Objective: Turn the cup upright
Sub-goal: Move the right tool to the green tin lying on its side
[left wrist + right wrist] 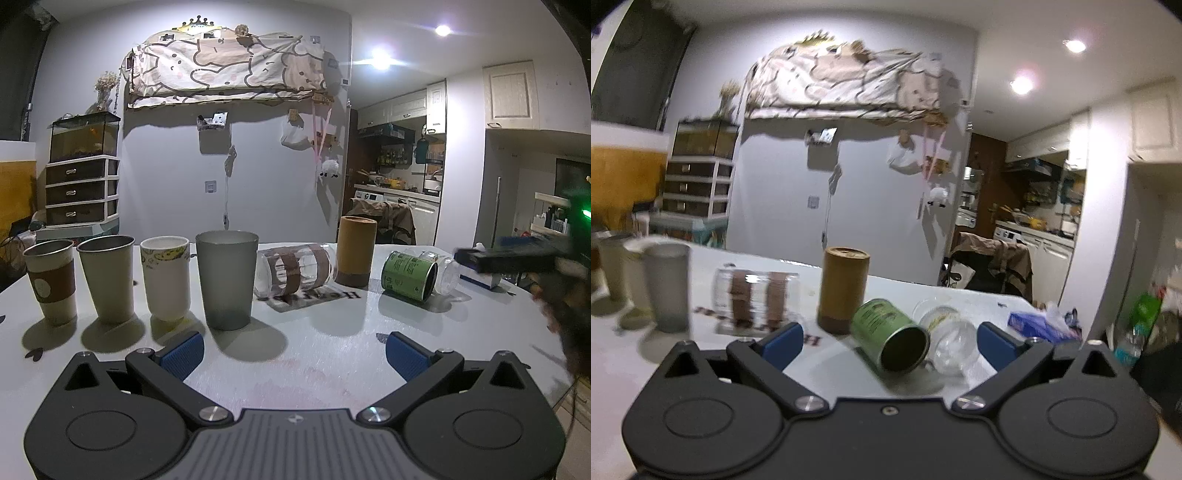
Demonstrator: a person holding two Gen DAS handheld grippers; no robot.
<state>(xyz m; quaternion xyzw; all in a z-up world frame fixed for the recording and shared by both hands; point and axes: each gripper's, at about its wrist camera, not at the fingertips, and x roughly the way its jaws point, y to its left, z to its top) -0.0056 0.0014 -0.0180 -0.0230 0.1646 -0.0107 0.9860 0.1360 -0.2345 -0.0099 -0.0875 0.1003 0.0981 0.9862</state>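
A green cup (408, 276) lies on its side on the white table, its open mouth toward me; it also shows in the right wrist view (892, 338). A clear cup with brown bands (295, 271) lies on its side too, blurred in the right wrist view (755, 295). A clear plastic cup (947, 338) lies behind the green one. A tan cylinder cup (356, 251) stands mouth down. My left gripper (293, 352) is open and empty over bare table. My right gripper (890, 341) is open, the green cup just ahead between its fingers.
Several upright cups stand in a row at the left: a sleeved paper cup (51, 280), a beige cup (107, 277), a white cup (166, 277) and a grey tumbler (227, 278). A blue tissue pack (1039, 325) lies at the table's right edge. A chair (384, 219) stands behind.
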